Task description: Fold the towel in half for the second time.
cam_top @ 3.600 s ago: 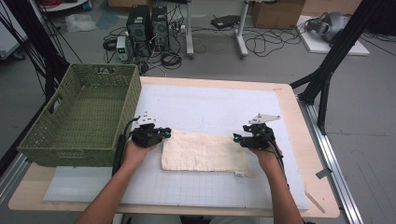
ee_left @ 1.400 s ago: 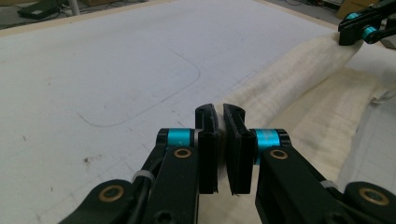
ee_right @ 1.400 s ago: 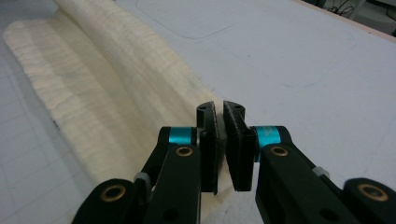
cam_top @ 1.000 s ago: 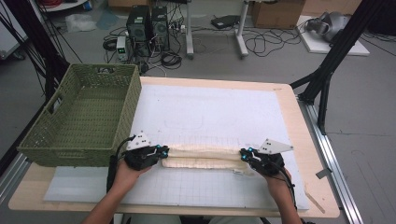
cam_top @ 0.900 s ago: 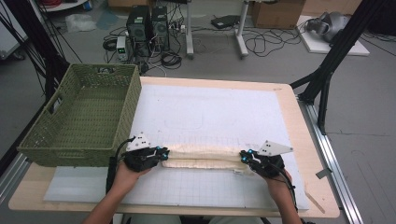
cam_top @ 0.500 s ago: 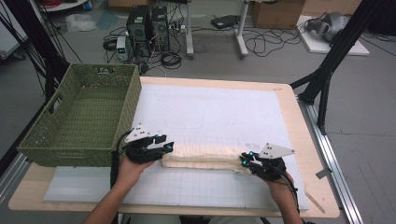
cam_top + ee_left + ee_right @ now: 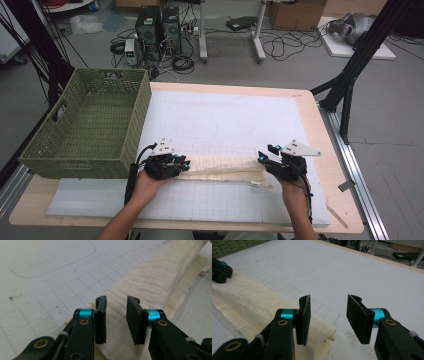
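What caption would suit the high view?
Both open grippers, left and right, rest at the ends of a folded cream towel beside a green basket.

Both forearms reach forward, left tool closing with jaws apart, right tool opening, nothing gripped.

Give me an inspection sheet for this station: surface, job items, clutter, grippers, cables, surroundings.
Surface: white gridded mat on a wooden table; faint marks on it.
Job's things: cream towel folded into a long strip, flat on the mat between the grippers.
Clutter: green woven basket at the table's left edge, looks empty.
Grippers: left gripper open over the towel's end, jaws just closing, nothing pinched. Right gripper open at the other end, jaws just opening, towel released.
Cables: one trails from each gripper along the forearm; a tangle on the floor.
Surroundings: computer towers, cardboard boxes, black frame legs.
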A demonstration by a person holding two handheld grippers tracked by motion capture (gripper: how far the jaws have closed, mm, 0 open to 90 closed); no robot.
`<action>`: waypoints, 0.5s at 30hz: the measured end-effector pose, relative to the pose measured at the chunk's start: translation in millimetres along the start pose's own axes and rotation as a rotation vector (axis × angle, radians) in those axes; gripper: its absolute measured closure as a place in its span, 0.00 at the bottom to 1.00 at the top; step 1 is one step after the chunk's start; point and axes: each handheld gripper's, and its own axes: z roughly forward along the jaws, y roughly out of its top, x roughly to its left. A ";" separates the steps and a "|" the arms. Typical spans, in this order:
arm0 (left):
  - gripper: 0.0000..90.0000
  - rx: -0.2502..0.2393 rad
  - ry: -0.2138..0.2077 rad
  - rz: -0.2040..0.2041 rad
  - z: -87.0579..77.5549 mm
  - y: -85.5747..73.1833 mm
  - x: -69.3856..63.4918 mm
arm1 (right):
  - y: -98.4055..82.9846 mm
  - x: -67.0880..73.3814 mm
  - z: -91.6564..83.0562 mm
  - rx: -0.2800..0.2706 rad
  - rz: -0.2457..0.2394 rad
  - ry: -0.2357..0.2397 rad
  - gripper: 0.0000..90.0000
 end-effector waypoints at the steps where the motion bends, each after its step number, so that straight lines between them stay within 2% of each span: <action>1: 0.77 0.005 -0.004 -0.002 -0.5 -0.5 -0.5 | 1.5 1.5 6.5 0.017 -0.015 0.000 0.60; 5: 0.77 0.021 -0.010 0.012 -2.5 -2.5 -4.1 | -0.9 8.4 29.1 0.125 -0.061 0.027 0.61; 9: 0.77 0.007 -0.011 0.011 -7.7 -1.6 -4.4 | -11.5 11.7 29.7 0.151 -0.061 0.086 0.63; 10: 0.77 -0.004 0.000 0.012 -9.3 -0.4 -4.6 | -13.8 13.0 28.6 0.155 -0.067 0.098 0.63; 12: 0.81 -0.059 0.042 0.019 -14.4 2.8 -4.8 | -21.7 18.0 23.8 0.187 -0.102 0.115 0.64; 15: 0.80 -0.138 0.051 -0.004 -19.0 6.9 -4.0 | -31.8 21.9 17.8 0.200 -0.132 0.126 0.63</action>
